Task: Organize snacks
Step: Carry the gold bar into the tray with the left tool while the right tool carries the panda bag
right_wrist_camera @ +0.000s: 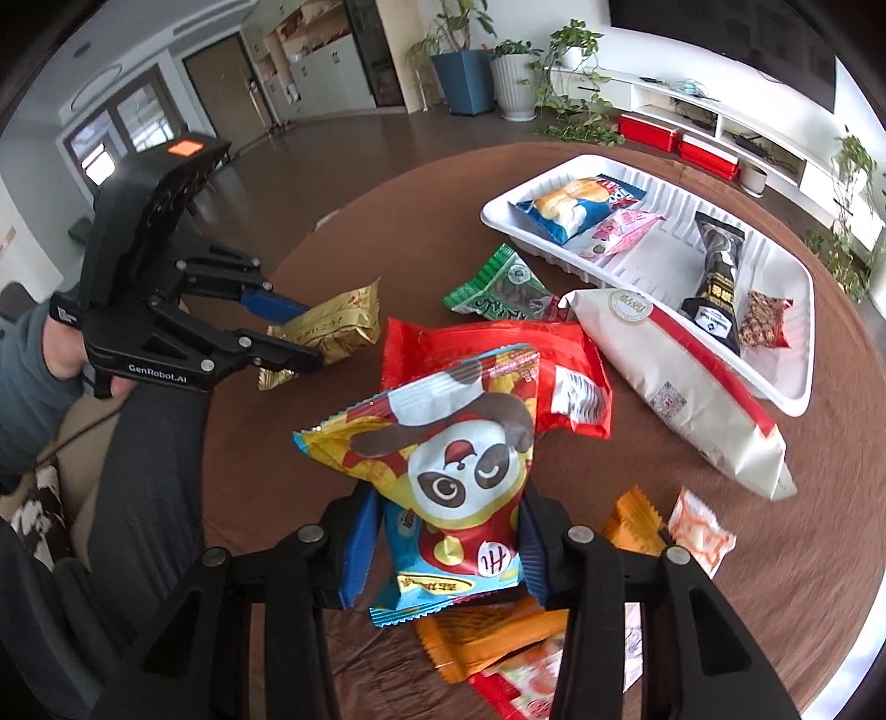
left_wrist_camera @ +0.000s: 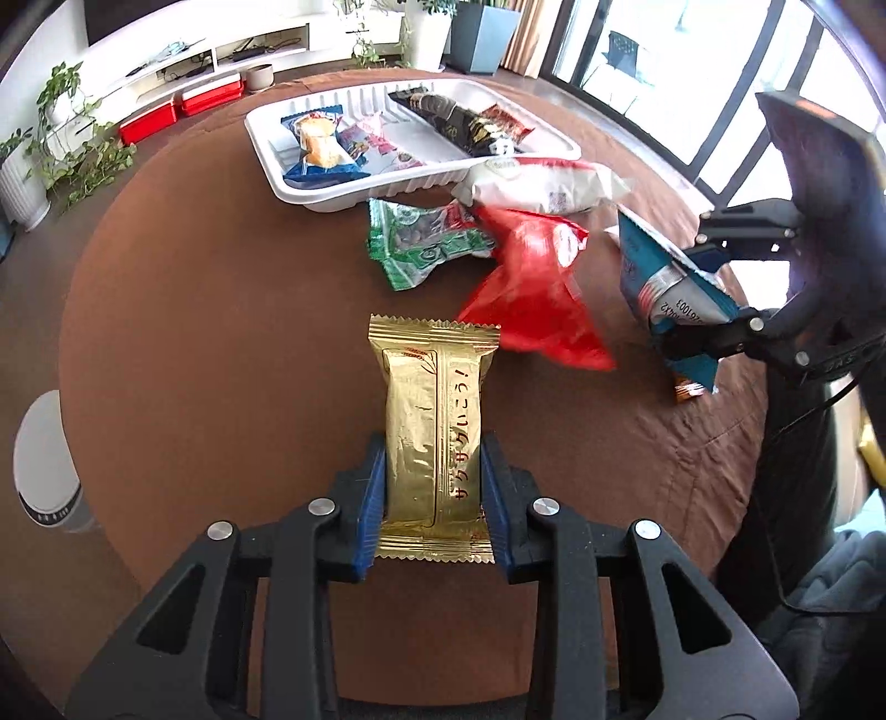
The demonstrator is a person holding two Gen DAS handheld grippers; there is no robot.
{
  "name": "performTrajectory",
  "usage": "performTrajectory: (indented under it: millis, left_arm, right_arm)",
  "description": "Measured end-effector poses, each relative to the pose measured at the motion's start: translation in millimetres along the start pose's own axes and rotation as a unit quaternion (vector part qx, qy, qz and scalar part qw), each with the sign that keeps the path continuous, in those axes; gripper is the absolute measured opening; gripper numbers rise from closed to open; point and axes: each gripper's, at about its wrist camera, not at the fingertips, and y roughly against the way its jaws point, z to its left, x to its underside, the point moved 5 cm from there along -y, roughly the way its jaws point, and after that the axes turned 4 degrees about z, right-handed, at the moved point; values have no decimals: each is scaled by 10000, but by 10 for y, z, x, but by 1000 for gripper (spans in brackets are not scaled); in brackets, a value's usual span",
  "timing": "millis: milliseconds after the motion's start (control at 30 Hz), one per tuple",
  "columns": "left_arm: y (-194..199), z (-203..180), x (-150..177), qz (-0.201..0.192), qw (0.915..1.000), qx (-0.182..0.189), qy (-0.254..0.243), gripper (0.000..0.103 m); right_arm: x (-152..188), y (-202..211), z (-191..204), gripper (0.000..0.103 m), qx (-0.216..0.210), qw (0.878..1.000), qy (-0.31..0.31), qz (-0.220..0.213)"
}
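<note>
Each gripper carries one snack clear of the table, presumably bound for the white tray [left_wrist_camera: 310,191]. The left gripper [left_wrist_camera: 433,498] has its jaws closed on the gold wafer pack [left_wrist_camera: 434,421], which juts forward between them. The right gripper [right_wrist_camera: 443,545] pinches the panda snack bag [right_wrist_camera: 448,454] by its lower end, with the tray ahead and to the right of its jaws.

The round table [left_wrist_camera: 194,332] was brown. The floor [right_wrist_camera: 343,144] was dark and shiny. Big windows [left_wrist_camera: 664,50] let in bright light. A long white shelf [right_wrist_camera: 736,127] stood by the wall, with red boxes [right_wrist_camera: 678,141] and green plants [left_wrist_camera: 72,149] beside it.
</note>
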Motion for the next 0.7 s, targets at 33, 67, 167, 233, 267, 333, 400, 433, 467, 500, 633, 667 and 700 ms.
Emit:
performTrajectory:
  millis: [33,67,167,233,267,333,400,433,467,500,633,667,700]
  left_arm:
    - [29,-20,6,-52,10000,37,26,29]
    - [63,-44,7,-107,9999,96,49,29]
    - [159,-103,16,-276,9993,208,107,29]
    - [225,-124,7,-378,9987,291,163,29]
    - [259,-130,-6,-440,9982,340,204,29]
    - [314,-133,-43,-546,9972,427,292,29]
    - [364,-114,-83,-663,9959,483,375,29]
    - [386,-101,-106,-709,9953,518,415,29]
    - [412,-77,-131,-773,9943,558,482,29]
    - [427,-50,-155,-818,9935,578,535,29]
    - [479,92,-295,-1020,9894,685,780,29]
    - [490,123,-346,-1066,9884,702,827,29]
    - [502,153,-409,-1107,9875,716,858,29]
  right_arm:
    - [10,25,3,47,-35,10000,-61,-50]
    - [16,46,0,47,-74,9998,-131,-95]
    - [41,118,-10,46,-206,9989,-343,-234]
    - [51,165,-19,46,-317,9977,-492,-333]
    - [60,205,-27,46,-415,9964,-613,-423]
    - [78,270,-50,46,-578,9935,-801,-573]
    - [101,332,-94,46,-703,9899,-1002,-712]
    - [112,361,-132,46,-754,9878,-1115,-786]
    - [126,391,-169,46,-782,9860,-1206,-842]
    - [140,429,-226,46,-801,9838,-1322,-912]
    - [195,596,-541,46,-753,9726,-1862,-1172]
    - [199,628,-622,46,-707,9702,-1973,-1215]
    - [204,682,-748,46,-607,9666,-2139,-1275]
